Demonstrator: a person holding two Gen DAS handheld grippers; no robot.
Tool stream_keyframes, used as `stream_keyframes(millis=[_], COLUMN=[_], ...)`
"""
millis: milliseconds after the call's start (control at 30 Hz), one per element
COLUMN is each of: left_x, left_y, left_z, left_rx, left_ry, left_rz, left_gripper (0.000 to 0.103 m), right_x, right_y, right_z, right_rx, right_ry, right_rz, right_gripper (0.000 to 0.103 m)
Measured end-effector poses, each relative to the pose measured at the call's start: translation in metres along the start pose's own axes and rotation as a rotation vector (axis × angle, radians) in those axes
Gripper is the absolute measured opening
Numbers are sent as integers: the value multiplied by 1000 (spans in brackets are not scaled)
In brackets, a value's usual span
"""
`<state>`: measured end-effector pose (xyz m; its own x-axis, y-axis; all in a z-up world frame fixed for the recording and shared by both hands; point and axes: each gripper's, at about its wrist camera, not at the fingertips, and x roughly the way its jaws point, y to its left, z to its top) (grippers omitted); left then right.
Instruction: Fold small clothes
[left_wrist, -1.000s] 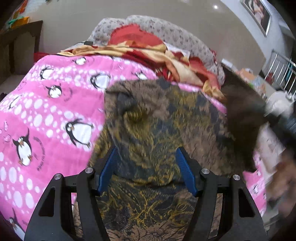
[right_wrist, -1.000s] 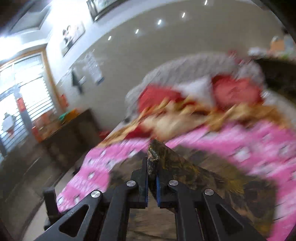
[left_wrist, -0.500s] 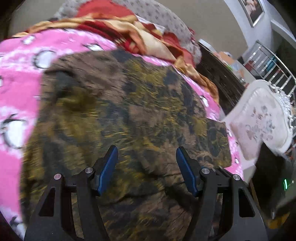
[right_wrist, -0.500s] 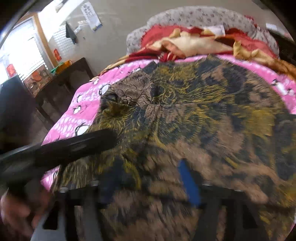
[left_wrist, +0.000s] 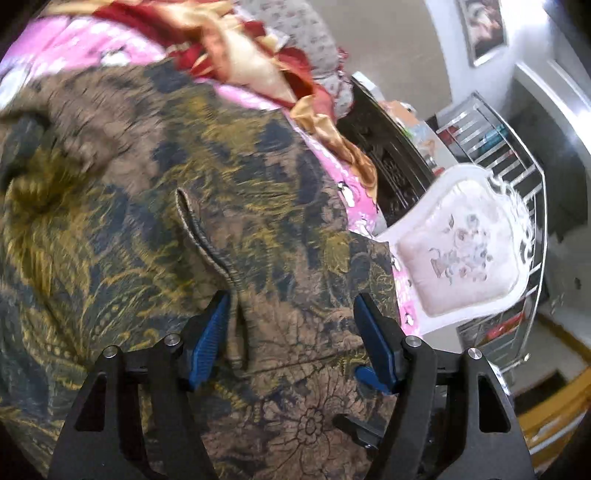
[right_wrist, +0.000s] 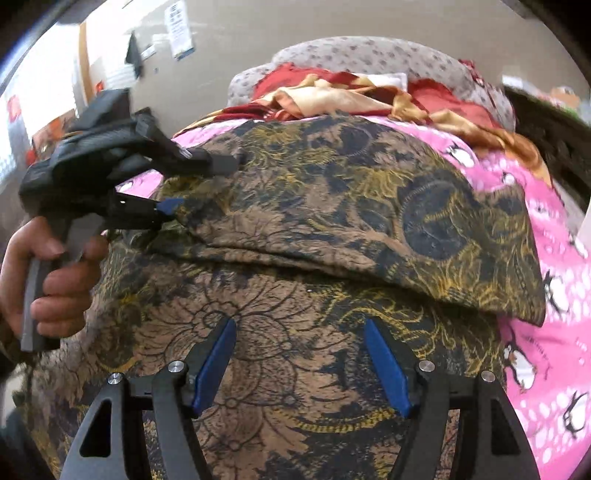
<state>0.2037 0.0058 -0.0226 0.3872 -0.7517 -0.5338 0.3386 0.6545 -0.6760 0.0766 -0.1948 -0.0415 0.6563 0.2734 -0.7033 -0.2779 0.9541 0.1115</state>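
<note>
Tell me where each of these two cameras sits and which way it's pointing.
Left wrist: rides the left gripper, angled down over the brown-and-gold patterned garment, toward a white cushioned chair; only its own open blue-padded fingers show.
Right wrist: rides the right gripper, facing across the garment toward the red-and-gold bedding; its open fingers show, plus the person's hand holding the left gripper.
Shared: garment, pink penguin blanket, bedding.

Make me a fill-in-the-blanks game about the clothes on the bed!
1. The brown and gold garment lies on a ____ blanket with penguins.
2. The right gripper has its fingers ____.
3. The pads on the left gripper are coloured ____.

Missing words: pink; open; blue
</note>
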Motion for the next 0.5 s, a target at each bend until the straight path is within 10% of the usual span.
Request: stream_keyframes(millis=[100, 233, 367, 500], left_x=[10, 12, 15, 8], left_y=[9, 27, 38, 20], left_z=[8, 10, 7, 1], left_rx=[-18, -102, -150, -80], left_ry=[9, -15, 8, -16], left_rz=[138, 128, 213, 266], left_gripper=[68, 61, 4, 2], right_x=[2, 7, 9, 11], right_y=[2, 10, 10, 12], right_z=[0, 3, 2, 2], right_rx=[-9, -41, -43, -50], right_ry=[14, 29, 36, 38], right_rz=[-7, -35, -35, -46], right_gripper=[70, 70, 70, 71])
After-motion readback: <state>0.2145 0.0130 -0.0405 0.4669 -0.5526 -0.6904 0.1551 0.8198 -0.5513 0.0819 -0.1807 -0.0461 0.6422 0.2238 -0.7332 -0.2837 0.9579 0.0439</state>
